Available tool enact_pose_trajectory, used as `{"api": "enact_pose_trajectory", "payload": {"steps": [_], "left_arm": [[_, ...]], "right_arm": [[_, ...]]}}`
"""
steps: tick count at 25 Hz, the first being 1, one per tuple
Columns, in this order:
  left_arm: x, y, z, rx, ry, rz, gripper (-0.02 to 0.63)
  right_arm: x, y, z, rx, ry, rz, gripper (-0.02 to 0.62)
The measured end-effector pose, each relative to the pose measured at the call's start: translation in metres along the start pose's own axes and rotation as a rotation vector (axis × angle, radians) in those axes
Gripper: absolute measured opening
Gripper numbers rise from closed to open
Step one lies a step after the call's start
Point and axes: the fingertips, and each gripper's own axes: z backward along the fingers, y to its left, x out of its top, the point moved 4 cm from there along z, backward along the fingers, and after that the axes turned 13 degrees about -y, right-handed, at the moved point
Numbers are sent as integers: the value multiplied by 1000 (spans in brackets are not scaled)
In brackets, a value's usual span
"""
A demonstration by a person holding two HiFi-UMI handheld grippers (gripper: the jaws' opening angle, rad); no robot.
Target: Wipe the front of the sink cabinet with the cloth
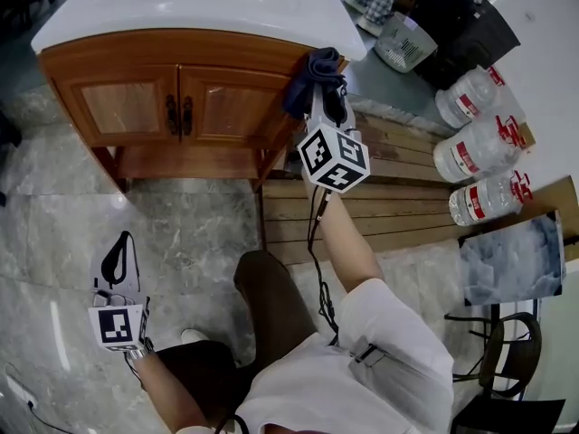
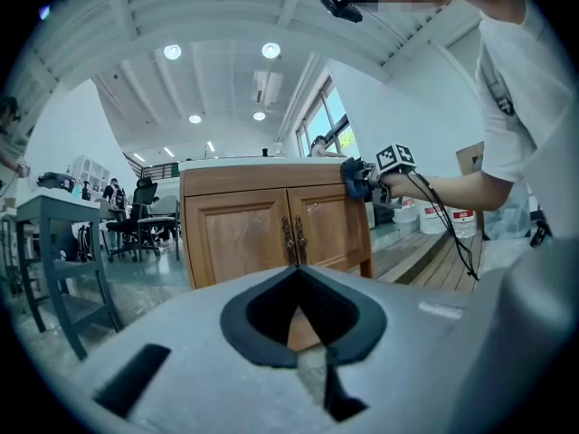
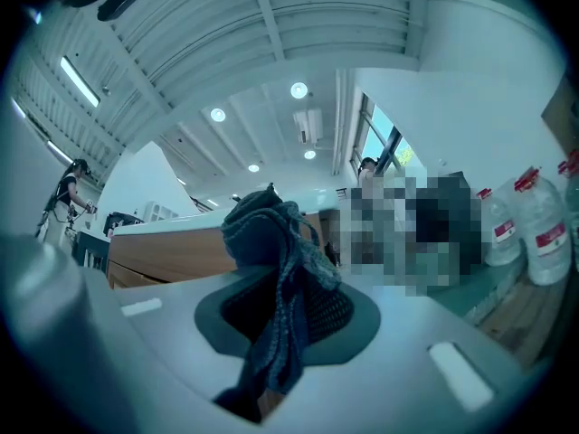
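The wooden sink cabinet (image 1: 136, 107) with a white top has two doors with dark handles (image 1: 177, 114). My right gripper (image 1: 327, 98) is shut on a dark blue cloth (image 1: 309, 72), held against the upper right corner of the cabinet front. In the right gripper view the cloth (image 3: 271, 233) hangs bunched between the jaws, with the cabinet (image 3: 163, 251) just behind it. My left gripper (image 1: 118, 251) hangs low over the floor at the lower left, shut and holding nothing. The left gripper view looks past its shut jaws (image 2: 297, 274) at the cabinet doors (image 2: 262, 233) and the distant cloth (image 2: 355, 177).
A wooden slatted platform (image 1: 407, 206) lies right of the cabinet, with three large water bottles (image 1: 470, 152) beyond it. A basket (image 1: 403, 42) and black bag (image 1: 461, 21) sit at the back right. A chair (image 1: 507, 360) stands lower right. The floor is marble tile (image 1: 199, 233).
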Motion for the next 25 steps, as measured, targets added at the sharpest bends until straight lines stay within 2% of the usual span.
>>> {"api": "enact_pose_trajectory", "payload": {"steps": [6,12,17,21,25], "left_arm": [[-2,-3,-3,-8,14,-8,2],[-7,-10,-6,-28,38,-22,2],[-1,-13,-9,-20,14,-14,2],[3,-15,-10,-11,11,-12,2],[3,-18,-13,-26,18,-25,2]], "right_arm": [[4,-25,4,-40,-7,12,74],[5,-27,4,-29,-1,16,75],[5,-27,6,-33,-6,10,72],[7,-17,15,-25,-17,-30,67],[6,17,27,49,-16,-103,67]]}}
